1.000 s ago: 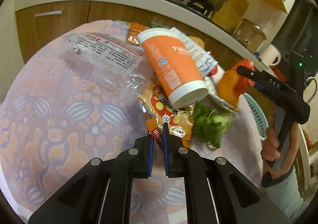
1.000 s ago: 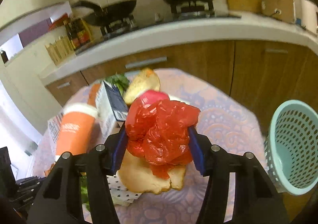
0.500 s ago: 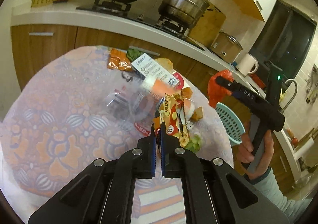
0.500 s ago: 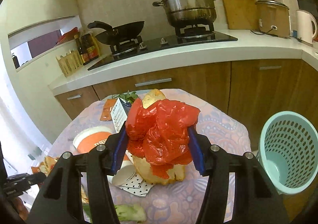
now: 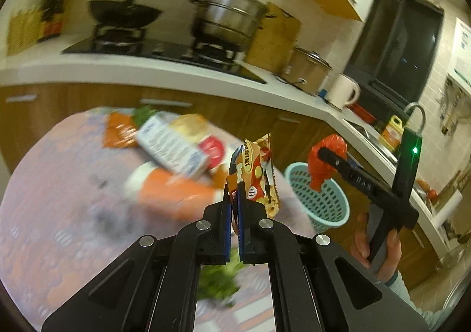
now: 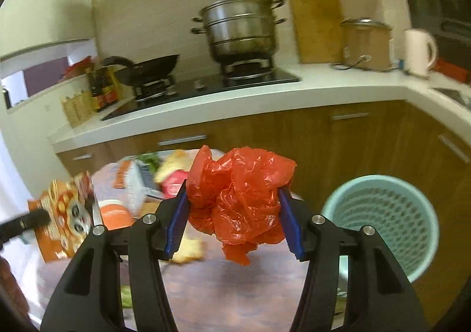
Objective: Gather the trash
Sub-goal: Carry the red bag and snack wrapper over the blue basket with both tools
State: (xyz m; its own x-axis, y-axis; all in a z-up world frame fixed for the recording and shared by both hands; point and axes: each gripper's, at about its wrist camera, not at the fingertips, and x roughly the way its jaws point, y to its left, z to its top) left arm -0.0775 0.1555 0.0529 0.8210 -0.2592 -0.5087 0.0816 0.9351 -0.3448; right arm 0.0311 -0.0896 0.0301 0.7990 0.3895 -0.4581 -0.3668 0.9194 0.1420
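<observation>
Pinching a crinkled orange snack wrapper (image 5: 259, 176) between its closed blue pads, the left hand-held gripper (image 5: 234, 196) holds the wrapper upright above the desk (image 5: 59, 184). The wrapper stands up past the fingertips, clear of the cloth. Just beyond and to the left of this hand-held gripper, blurred litter lies on the patterned desk: an orange and white paper cup (image 5: 173, 193) on its side, a white carton (image 5: 170, 148) past it, and an orange packet (image 5: 117, 134) further off. Green leaves (image 5: 217, 279) lie on the cloth under the jaws.

The right hand-held gripper (image 6: 234, 208) clamps a crumpled red plastic bag (image 6: 238, 199); its blue pads press on both sides of the bundle, and a loose tail hangs beneath them. To the right of and below this hand-held gripper stands a pale teal perforated basket (image 6: 388, 220), beside the desk edge. In the left wrist view the red bag hangs just at the basket's near rim, whether above it or in front of it cannot be told. To its left, the other gripper's wrapper shows.

Behind both, a kitchen counter carries a stacked steel steamer pot (image 6: 241, 28) and a black pan (image 6: 150, 67) on a hob.
</observation>
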